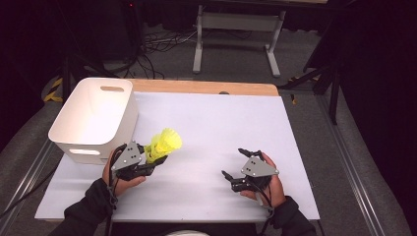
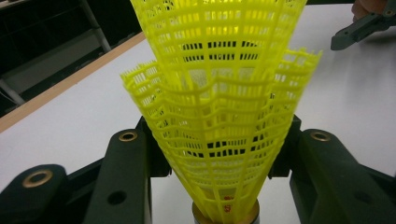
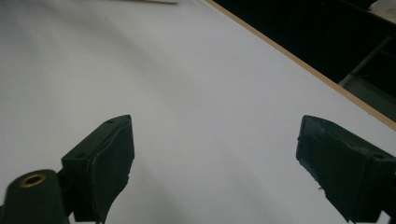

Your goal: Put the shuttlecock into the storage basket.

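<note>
The left gripper (image 1: 147, 160) squeezes the yellow shuttlecocks (image 1: 164, 144) — pointing to two o'clock, near the bin (image 1: 93, 118) — while the right gripper (image 1: 236, 164) gapes wide and empty.

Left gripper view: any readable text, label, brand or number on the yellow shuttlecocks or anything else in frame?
None legible.
Small red marks sit low on the stacked yellow plastic mesh shuttlecocks, just above the cork base: too small and blurred to read.
The white plastic bin, the white table sheet and both grippers carry no visible text.
</note>
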A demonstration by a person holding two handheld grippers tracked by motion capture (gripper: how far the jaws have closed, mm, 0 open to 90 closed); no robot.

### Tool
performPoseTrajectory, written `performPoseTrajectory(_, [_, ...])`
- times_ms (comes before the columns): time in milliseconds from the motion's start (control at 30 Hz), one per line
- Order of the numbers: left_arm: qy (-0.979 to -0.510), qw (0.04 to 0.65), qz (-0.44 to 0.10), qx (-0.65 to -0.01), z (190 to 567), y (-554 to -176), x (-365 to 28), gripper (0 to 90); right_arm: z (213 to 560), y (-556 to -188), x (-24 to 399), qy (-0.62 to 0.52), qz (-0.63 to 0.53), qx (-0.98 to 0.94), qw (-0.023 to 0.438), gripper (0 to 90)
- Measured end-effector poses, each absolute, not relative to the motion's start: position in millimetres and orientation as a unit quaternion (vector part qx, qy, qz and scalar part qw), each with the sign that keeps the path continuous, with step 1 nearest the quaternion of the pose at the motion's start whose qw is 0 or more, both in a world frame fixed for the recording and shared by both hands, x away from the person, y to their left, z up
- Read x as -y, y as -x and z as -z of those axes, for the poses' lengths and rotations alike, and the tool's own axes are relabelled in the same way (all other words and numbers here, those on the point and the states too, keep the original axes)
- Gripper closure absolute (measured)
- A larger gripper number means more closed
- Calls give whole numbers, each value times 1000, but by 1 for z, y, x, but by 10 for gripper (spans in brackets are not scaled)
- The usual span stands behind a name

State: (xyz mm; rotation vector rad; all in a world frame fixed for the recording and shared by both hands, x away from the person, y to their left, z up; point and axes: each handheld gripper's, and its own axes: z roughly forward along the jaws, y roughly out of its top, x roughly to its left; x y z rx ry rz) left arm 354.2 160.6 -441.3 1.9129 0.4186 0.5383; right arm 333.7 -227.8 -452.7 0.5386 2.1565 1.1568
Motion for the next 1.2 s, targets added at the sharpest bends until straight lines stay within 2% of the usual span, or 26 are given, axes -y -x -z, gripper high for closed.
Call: performPoseTrajectory(1200, [-775, 550, -246, -194, 424, -352, -184, 553, 454, -335, 225, -195, -436, -822, 309, 125])
